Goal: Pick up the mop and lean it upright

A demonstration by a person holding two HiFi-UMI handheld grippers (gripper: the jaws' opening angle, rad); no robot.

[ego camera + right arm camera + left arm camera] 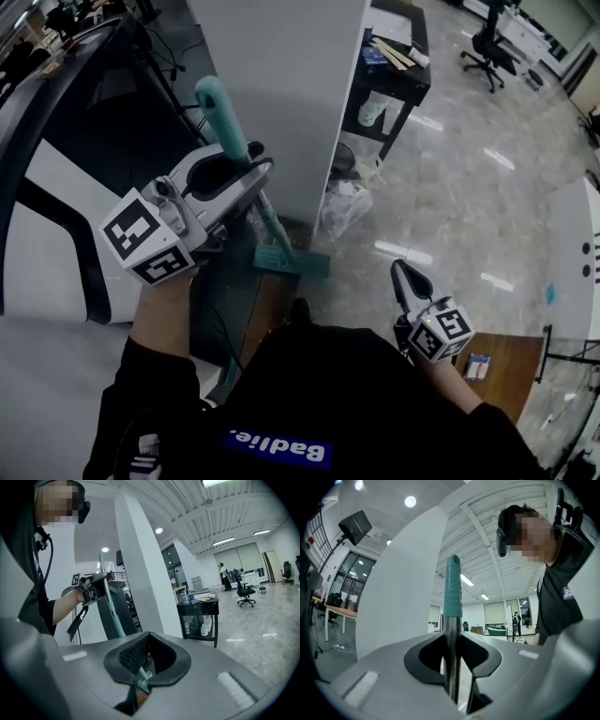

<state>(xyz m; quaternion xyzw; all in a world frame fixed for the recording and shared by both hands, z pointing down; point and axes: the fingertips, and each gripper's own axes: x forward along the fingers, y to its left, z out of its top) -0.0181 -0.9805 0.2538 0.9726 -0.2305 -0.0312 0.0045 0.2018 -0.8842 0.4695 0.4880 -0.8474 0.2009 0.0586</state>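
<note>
Pale, glossy stone floor (469, 187) runs across an open office, with strip lights in the white ceiling showing in both gripper views. One broad white pillar (281, 84) rises just ahead of the person. Beside it stands one black shelf cart (394, 89) carrying a few bottles and papers, and one black office chair (487, 47) sits well apart at the far right. A white panel with black bands (56, 234) fills the left side, and one brown wooden tabletop (506, 366) lies low at the right. There is one mop (222, 117). Its teal head rests on the floor at the foot of the pillar and its pole stands steeply, tilted a little. Of the two grippers, the left gripper (246, 176) has its jaws clamped on the metal pole just below the teal grip. The right gripper (405, 277) hangs low at the person's side, well apart from the mop. Its jaws stand only a narrow slit apart with nothing held between them.
</note>
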